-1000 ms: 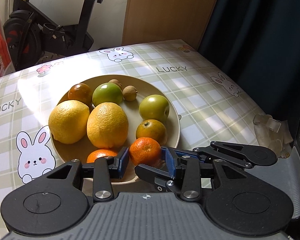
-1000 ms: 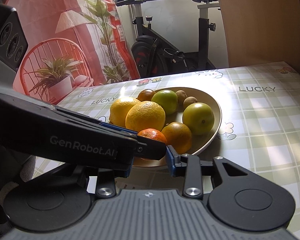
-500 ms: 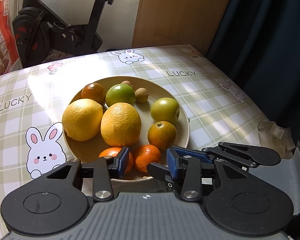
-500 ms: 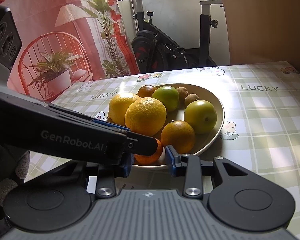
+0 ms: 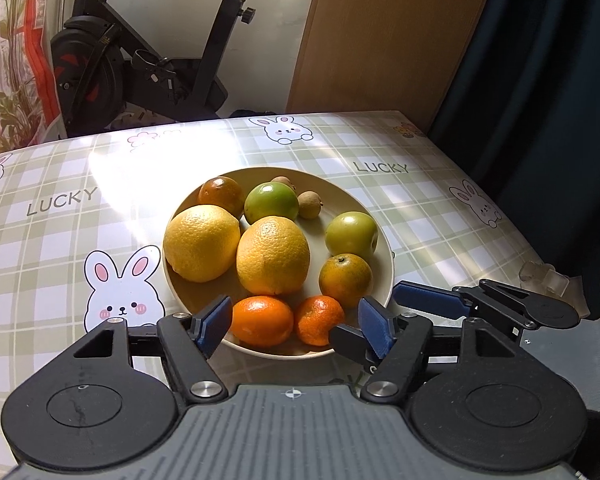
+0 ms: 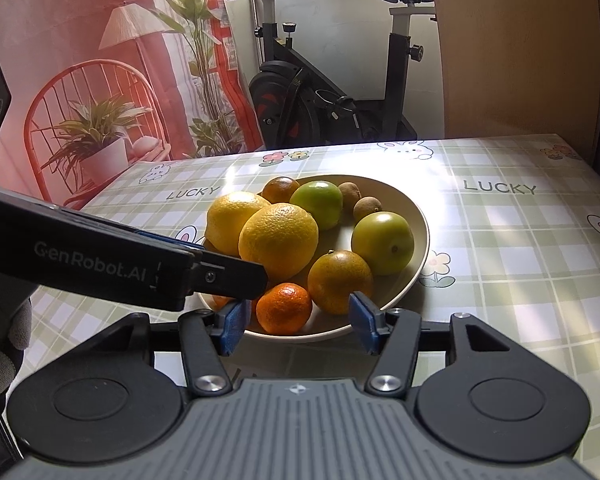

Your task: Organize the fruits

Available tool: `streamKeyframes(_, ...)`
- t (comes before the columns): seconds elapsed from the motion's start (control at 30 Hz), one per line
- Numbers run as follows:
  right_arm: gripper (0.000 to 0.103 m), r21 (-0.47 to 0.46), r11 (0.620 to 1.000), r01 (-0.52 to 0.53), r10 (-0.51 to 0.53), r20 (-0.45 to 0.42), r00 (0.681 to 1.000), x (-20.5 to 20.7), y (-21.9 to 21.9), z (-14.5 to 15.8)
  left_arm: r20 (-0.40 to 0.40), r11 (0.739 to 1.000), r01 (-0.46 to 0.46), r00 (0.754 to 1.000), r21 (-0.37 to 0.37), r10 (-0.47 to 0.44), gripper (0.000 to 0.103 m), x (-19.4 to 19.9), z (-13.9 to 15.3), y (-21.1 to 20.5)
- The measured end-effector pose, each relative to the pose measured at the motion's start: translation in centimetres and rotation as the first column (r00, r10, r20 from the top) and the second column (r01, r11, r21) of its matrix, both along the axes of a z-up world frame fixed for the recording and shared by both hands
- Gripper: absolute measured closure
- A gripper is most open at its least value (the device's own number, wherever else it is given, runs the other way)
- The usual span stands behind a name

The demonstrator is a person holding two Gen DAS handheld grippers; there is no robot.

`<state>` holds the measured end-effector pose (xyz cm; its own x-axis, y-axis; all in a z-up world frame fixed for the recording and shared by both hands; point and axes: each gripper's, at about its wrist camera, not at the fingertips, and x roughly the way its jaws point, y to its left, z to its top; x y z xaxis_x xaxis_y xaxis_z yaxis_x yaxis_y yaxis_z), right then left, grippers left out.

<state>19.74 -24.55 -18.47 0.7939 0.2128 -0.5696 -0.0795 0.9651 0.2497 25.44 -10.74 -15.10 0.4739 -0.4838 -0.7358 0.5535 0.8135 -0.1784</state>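
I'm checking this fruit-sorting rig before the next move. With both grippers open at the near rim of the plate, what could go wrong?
1. The left gripper and right gripper, jaws just opened and holding nothing, crowd the same near rim of the plate; they could collide.
2. The small mandarin and orange mandarin sit at that rim; a nudge might roll one off.

Fruits [image 5: 273, 254] in bowl [image 5: 385, 240] on table [image 5: 440, 216]

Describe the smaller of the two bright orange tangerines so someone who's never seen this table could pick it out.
Find the beige plate on the checked tablecloth. Two bright orange tangerines sit on its near rim; take the right one, the small tangerine. It is smaller and bumpier than the smooth tangerine to its left.
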Motion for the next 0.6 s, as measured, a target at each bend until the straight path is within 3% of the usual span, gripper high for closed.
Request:
streamKeyframes(0.17, 0.022, -0.009, 1.000, 0.014, -0.014, 0.018, 1.000, -0.2, 0.0, 0.8, 0.052, 0.999, -0.042, 0.998, -0.006, 0.042, 0.017, -0.3, 1.1, 1.3)
streamKeyframes(0.3, 0.007, -0.012, 0.999, 0.043, -0.043, 0.030, 0.999, -0.4, -0.4, 1.8, 0.108, 0.995, -0.095, 0.990, -0.010, 0.096, 0.016, -0.4, 2.6, 2.8)
streamKeyframes(0.6, 0.000, 0.025, 0.996, 0.083, -0.084, 0.047, 0.995, -0.5, -1.3, 5.6, 0.217, 0.974, -0.213, 0.950, -0.080, 0.226, 0.010, -1.7, 8.0, 6.7)
